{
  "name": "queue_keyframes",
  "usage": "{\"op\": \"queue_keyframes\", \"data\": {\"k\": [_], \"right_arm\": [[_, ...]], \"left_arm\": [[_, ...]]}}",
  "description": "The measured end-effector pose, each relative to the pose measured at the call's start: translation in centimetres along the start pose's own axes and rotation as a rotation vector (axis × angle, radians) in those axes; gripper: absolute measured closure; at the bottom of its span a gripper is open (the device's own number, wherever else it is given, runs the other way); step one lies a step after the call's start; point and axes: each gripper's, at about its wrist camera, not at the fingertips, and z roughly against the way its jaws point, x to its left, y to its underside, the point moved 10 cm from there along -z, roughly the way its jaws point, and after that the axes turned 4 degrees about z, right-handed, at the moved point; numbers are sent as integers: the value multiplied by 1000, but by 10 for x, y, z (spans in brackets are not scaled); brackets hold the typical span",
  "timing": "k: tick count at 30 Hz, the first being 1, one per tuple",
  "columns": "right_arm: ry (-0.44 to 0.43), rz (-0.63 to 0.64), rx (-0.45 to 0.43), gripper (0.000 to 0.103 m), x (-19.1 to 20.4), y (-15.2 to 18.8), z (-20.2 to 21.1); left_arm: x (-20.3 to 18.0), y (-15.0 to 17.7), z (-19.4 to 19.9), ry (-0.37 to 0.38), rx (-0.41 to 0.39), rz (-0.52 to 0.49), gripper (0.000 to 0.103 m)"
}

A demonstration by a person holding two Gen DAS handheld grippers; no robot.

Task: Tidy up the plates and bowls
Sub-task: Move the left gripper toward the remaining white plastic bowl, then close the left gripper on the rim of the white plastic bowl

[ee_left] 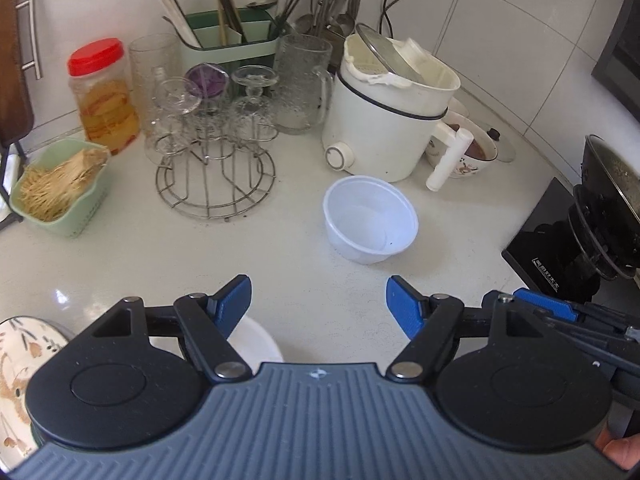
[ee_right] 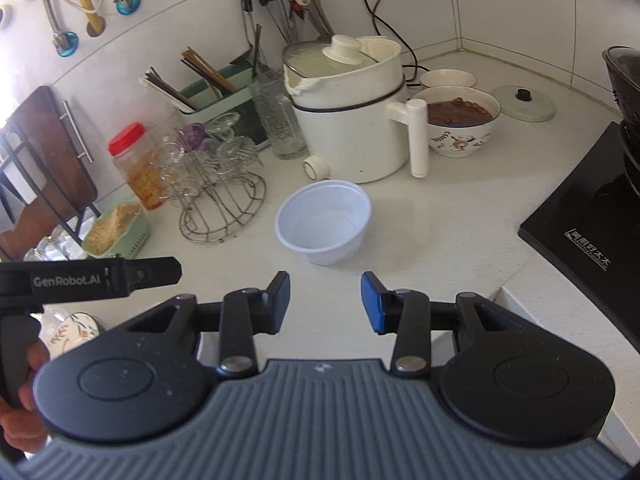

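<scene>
An empty white plastic bowl [ee_left: 370,220] [ee_right: 324,228] stands upright on the white counter, just ahead of both grippers. My left gripper [ee_left: 320,300] is open, nothing between its blue pads, a short way in front of the bowl. My right gripper [ee_right: 326,300] is also open and empty, its jaws narrower, close to the bowl's near side. Under the left gripper's left finger a white dish [ee_left: 256,344] peeks out. A flower-patterned plate [ee_left: 20,360] [ee_right: 76,332] lies at the lower left. The left gripper's body [ee_right: 100,276] shows in the right wrist view.
Behind the bowl stands a white electric pot [ee_left: 384,120] [ee_right: 348,120] with its handle towards me. A patterned bowl of brown food [ee_right: 460,120] and a glass lid [ee_right: 524,102] are at the back right. A glass rack [ee_left: 212,152], red-capped jar [ee_left: 104,96] and green box [ee_left: 60,188] fill the left; a black cooktop [ee_right: 592,224] the right.
</scene>
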Motion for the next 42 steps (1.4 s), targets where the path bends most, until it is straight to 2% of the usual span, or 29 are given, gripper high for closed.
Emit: {"op": "queue_keyframes", "data": {"k": [5,9,21,30,35,42], "right_arm": [[-1,-2,9,61,-13,-2,-12],[-1,14,6,61,-24,-7,-24],[-2,24,8,61,-49,-17,-44],[7,26,24,61,-63,-25,-61],[11,15,42,61,-69,-25,-72],[22,-13,53,61,-74,-30,-91]], "left_arm": [[-8,-9,-16,-11,-2,-22,20],[-11,-16,-31,-51,-2,-31,17],[-36,-32,-70,-65,24,-83,17],[-40,-46,-97,-66,42,-89,17],[-34,-50,-112,-63,72,-92,17],[-25,-55,-137,-64,156,-124,17]]}}
